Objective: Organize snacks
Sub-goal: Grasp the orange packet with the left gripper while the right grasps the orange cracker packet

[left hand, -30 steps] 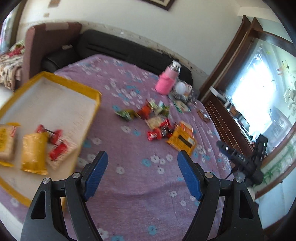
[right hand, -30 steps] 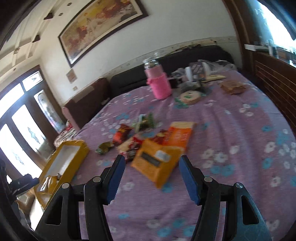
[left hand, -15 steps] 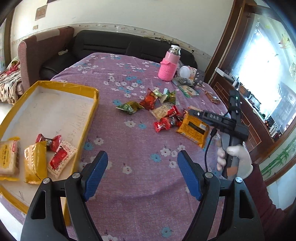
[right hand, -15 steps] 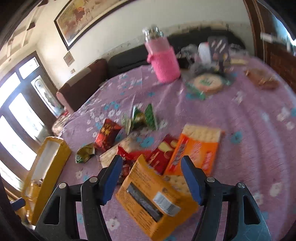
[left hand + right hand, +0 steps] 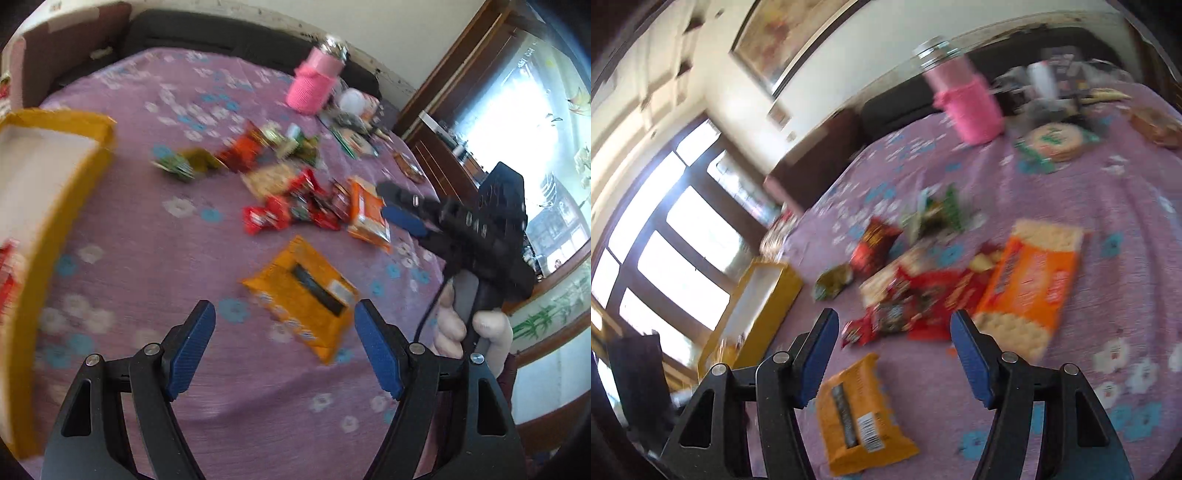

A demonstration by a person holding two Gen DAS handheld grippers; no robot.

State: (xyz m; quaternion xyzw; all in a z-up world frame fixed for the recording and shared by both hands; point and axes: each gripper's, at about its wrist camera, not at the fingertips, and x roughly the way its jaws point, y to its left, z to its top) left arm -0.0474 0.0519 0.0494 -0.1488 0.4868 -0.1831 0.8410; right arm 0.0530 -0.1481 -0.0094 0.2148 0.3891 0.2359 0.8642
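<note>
Loose snacks lie on a purple flowered cloth point(image 5: 155, 236). A yellow-orange packet point(image 5: 304, 297) lies just ahead of my open left gripper point(image 5: 284, 343), whose blue pads hold nothing. The same yellow-orange packet point(image 5: 858, 411) sits low between the fingers of my open right gripper point(image 5: 890, 350), untouched. Ahead of it lie red wrappers point(image 5: 908, 306) and an orange cracker pack point(image 5: 1027, 288). The right gripper point(image 5: 402, 218) also shows in the left wrist view, over the orange cracker pack point(image 5: 367, 216). A yellow tray point(image 5: 66, 192) at the left holds some snacks.
A pink-sleeved bottle point(image 5: 314, 86) and assorted clutter point(image 5: 354, 122) stand at the cloth's far end. A dark sofa point(image 5: 207, 33) runs behind. A round biscuit pack point(image 5: 1052, 142) lies far right. A hand point(image 5: 461, 325) grips the right tool's handle.
Both grippers have moved forward and down toward the snack pile. The yellow-orange packet now lies close before the left gripper, and the right gripper has come over the red wrappers and cracker pack.
</note>
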